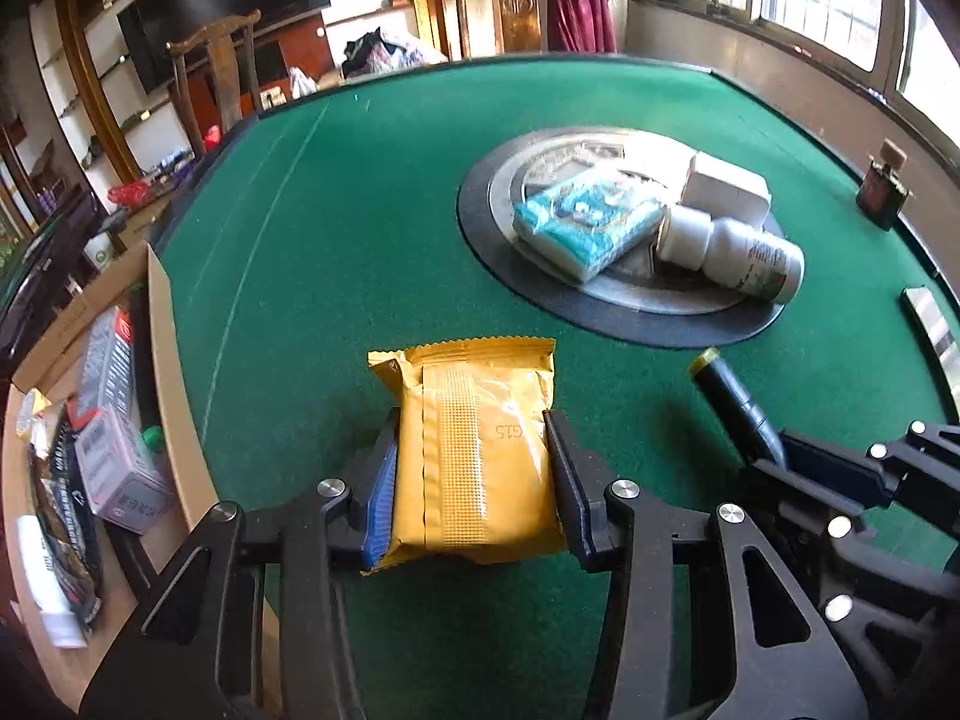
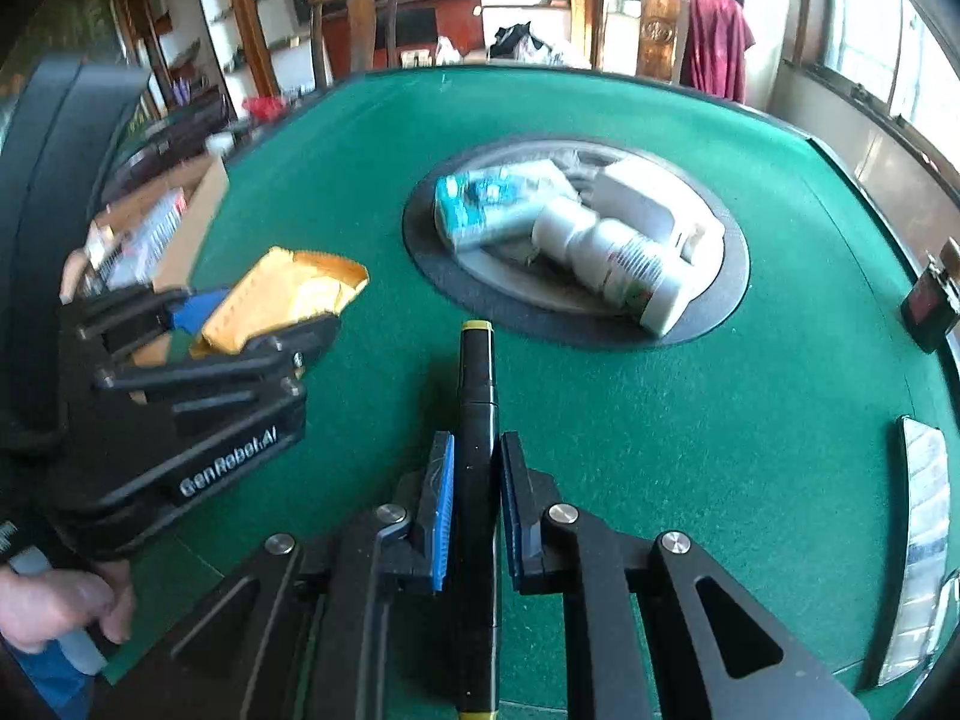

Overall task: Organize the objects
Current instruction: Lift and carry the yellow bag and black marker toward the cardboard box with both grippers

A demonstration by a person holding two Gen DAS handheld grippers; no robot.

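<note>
While both hands work over the green table (image 1: 360, 210), each tool carries one item, which suits a sort in which loose things are moved one at a time.

The left gripper (image 1: 474, 468) has its jaws on either side of a yellow foil packet (image 1: 480, 450), and both pads appear to press on its edges, so I judge it gripped. That packet sits on the near side of the round centre plate (image 1: 630, 312), between it and the cardboard box (image 1: 159, 324) at the table's left edge. The box already contains several packaged goods, so it is probably the destination.

The right gripper (image 2: 474, 504) is clamped tight on a black marker (image 2: 477, 396) with a yellow cap, held lengthwise along the fingers so it cannot roll; its tip points toward the centre plate.

On the plate lie four things: one teal tissue pack (image 1: 585, 219), one white bottle (image 1: 732, 252) on its side, one white box (image 1: 729, 186), and something flat beneath them that I cannot identify. Right of the plate, near the rim, stands one small dark bottle (image 1: 882, 192).
</note>
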